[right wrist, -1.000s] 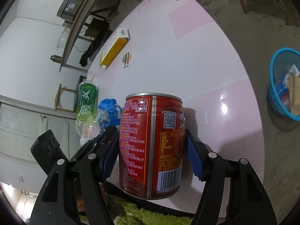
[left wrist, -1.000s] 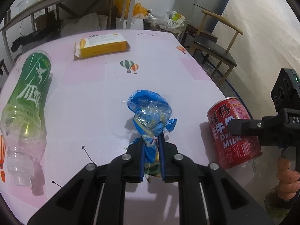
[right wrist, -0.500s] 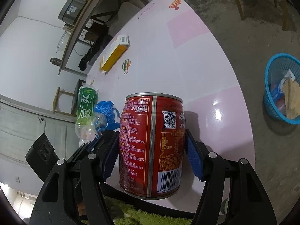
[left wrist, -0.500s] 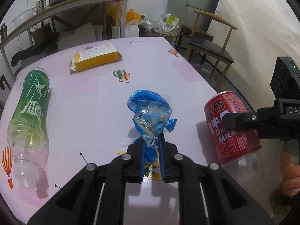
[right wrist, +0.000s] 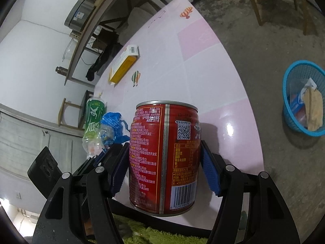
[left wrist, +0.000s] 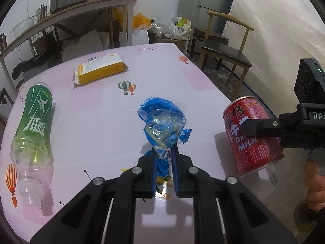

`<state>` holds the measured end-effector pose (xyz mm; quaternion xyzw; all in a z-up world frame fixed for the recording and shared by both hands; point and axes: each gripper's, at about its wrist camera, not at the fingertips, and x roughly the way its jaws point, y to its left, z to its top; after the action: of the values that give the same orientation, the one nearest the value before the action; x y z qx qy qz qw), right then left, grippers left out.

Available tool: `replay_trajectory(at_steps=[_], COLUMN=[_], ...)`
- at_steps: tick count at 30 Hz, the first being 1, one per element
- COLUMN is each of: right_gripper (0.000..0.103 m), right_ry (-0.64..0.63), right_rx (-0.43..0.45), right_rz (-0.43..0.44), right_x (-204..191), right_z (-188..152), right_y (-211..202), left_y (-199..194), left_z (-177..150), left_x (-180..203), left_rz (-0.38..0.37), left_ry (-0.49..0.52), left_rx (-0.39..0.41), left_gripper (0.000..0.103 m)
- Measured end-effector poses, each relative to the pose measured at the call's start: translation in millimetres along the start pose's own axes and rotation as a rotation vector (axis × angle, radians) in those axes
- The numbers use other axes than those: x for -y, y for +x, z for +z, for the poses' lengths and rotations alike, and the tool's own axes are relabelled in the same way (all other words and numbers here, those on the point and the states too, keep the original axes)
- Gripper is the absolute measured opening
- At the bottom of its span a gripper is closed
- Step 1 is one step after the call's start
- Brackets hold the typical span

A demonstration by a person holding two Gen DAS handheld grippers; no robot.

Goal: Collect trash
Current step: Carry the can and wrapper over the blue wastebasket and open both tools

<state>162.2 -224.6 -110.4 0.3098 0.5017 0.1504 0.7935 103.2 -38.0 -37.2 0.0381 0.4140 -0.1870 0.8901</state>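
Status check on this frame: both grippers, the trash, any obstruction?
Left gripper shut on blue wrapper. Right gripper shut on red can. Blue basket on floor, nothing blocking.

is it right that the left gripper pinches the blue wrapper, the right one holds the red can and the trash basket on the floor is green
Not quite: the basket on the floor is blue, as the right wrist view shows. The left gripper does pinch the blue wrapper, and the right gripper holds the red can.

Table (left wrist: 97, 122): bottle (left wrist: 32, 138) lying at left, box (left wrist: 99, 71) at far side, crumpled wrapper (left wrist: 162, 122) mid, can (left wrist: 254, 136) at right edge. Basket (right wrist: 300, 75) on floor right of table, chair (left wrist: 225, 48) beyond far corner.
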Motion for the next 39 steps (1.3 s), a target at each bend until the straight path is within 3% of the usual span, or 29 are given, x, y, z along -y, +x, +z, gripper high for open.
replay_trajectory(at_steps=[13,20,25,28,31,36,39], right_gripper=[0.063,0.063,0.063,0.063,0.063,0.063,0.063], right_ry=[0.034,0.079,0.158,0.226,0.294,0.405,0.437], right_rx=[0.052,0.133,0.255,0.314,0.338,0.344,0.365], right_rz=[0.016,0.017,-0.026,-0.063,-0.108,-0.150,-0.172], right_x=[17,37,70,98,127,174,192], right_z=[0,-3,-9,-18,-28,-28,-13], right_y=[-21,-52,-96,-119,-129,-128,-128], left_y=[2,1,-1,5,29,73,99], left_z=[4,13,35,51,64,81,95], left_x=[13,28,47,67,94,137,170], left_rz=[0.006,-0.023,-0.128,-0.227,-0.359,-0.457,-0.498], left_ry=[0.034,0.060,0.073,0.093,0.092,0.101,0.113], left_rx=[0.006,0.020,0.025,-0.008,-0.112,-0.254,-0.301], left_gripper=[0.012,0.012,0.012,0.012,0.012,0.012,0.012])
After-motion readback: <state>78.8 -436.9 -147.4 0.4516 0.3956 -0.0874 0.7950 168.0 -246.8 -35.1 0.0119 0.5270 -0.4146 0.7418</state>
